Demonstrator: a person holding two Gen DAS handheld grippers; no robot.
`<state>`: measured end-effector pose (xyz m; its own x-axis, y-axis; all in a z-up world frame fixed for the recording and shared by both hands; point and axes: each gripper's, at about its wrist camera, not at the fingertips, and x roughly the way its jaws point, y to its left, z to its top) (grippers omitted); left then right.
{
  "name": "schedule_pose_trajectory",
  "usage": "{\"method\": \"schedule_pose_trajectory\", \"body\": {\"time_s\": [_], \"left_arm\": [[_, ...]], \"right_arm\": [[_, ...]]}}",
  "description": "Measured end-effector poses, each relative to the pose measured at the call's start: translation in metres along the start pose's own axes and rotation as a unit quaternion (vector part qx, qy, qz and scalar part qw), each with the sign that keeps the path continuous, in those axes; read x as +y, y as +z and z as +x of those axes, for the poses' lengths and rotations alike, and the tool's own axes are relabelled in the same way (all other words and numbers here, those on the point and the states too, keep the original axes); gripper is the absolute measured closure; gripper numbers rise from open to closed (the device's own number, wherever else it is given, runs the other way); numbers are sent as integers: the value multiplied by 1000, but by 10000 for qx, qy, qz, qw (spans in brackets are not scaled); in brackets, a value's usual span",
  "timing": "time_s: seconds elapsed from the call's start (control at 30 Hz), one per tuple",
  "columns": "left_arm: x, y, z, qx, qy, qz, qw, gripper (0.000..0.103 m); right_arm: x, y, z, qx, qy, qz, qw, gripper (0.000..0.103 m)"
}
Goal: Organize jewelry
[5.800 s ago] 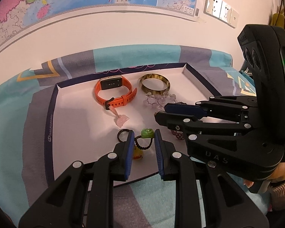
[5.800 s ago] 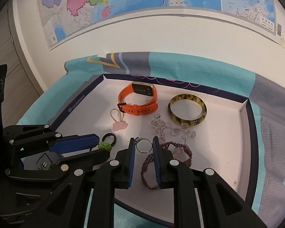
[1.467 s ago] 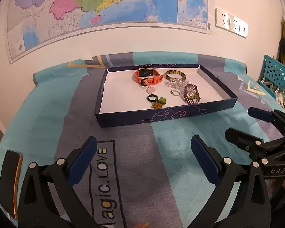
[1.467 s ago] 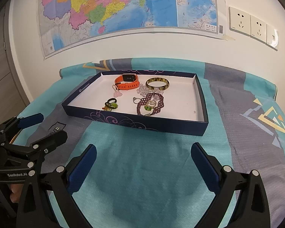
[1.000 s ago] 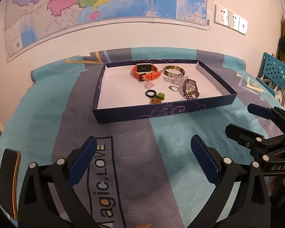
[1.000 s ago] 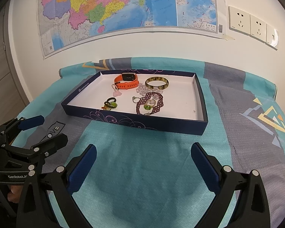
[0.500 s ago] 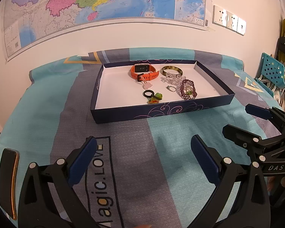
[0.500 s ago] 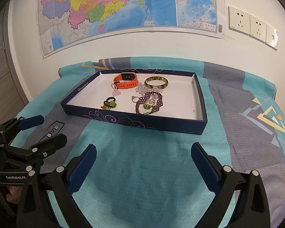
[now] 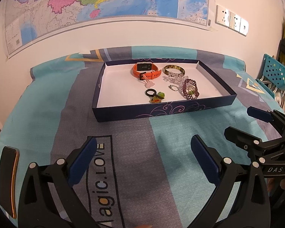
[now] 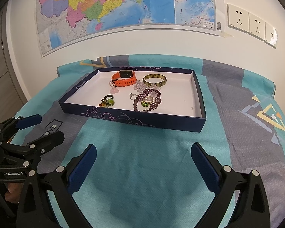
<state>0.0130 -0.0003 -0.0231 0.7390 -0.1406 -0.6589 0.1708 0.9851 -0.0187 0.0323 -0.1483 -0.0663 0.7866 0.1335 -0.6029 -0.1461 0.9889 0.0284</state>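
You've pulled both grippers back from the tray (image 9: pixel 161 112) since earlier; left gripper (image 9: pixel 142 157) and right gripper (image 10: pixel 142 157) hang near, jaws wide open, empty. Watch (image 10: pixel 124 78), bangle (image 10: pixel 154 79) and beads (image 10: pixel 147 99) all lie inside the tray. Looks done.

Open cloth (image 10: pixel 142 163) lies clear before the navy tray (image 10: pixel 134 118), whose low front wall bars a flat approach; the tray's left floor is bare
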Motion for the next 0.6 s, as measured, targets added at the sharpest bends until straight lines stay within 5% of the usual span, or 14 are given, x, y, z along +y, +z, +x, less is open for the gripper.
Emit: {"method": "schedule_pose_trajectory", "body": {"time_s": [0.6], "left_arm": [[-1, 1, -2, -21, -16, -1, 10000, 6]], "right_arm": [[1, -3, 0, 16, -6, -4, 10000, 7]]}}
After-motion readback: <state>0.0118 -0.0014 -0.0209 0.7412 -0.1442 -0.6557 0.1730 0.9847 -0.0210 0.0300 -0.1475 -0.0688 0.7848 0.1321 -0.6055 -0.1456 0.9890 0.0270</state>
